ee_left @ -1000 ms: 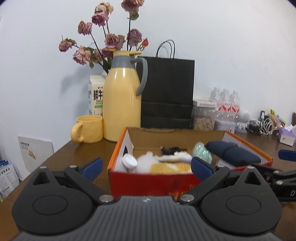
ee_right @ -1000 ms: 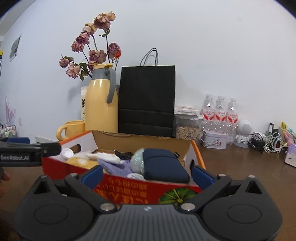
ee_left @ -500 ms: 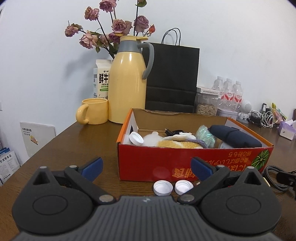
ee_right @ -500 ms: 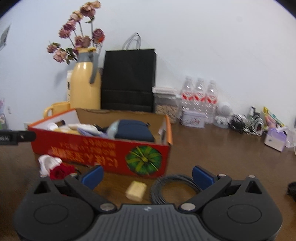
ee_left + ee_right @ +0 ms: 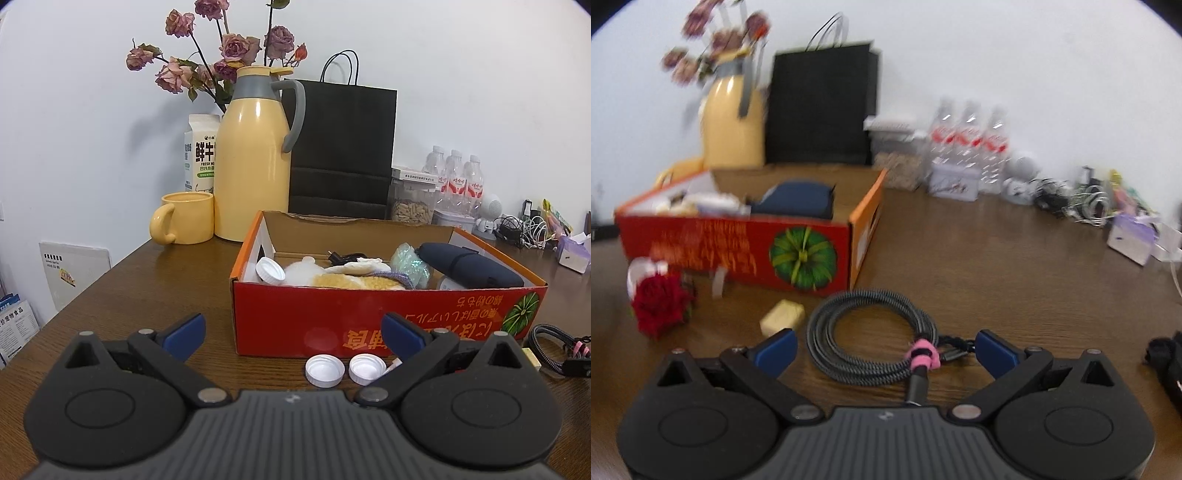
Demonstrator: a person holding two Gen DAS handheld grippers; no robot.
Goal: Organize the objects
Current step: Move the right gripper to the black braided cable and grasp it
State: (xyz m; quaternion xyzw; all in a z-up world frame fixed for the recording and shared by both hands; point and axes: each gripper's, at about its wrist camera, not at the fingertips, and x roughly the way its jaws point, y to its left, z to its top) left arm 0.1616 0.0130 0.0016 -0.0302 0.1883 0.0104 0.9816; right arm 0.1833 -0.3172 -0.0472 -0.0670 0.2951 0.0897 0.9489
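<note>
Bare table lies left of the box; caps and cable crowd its near side.

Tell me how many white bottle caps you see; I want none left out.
3: two caps side by side on the table before the box, one cap inside the box at its left end. More may be buried.
</note>
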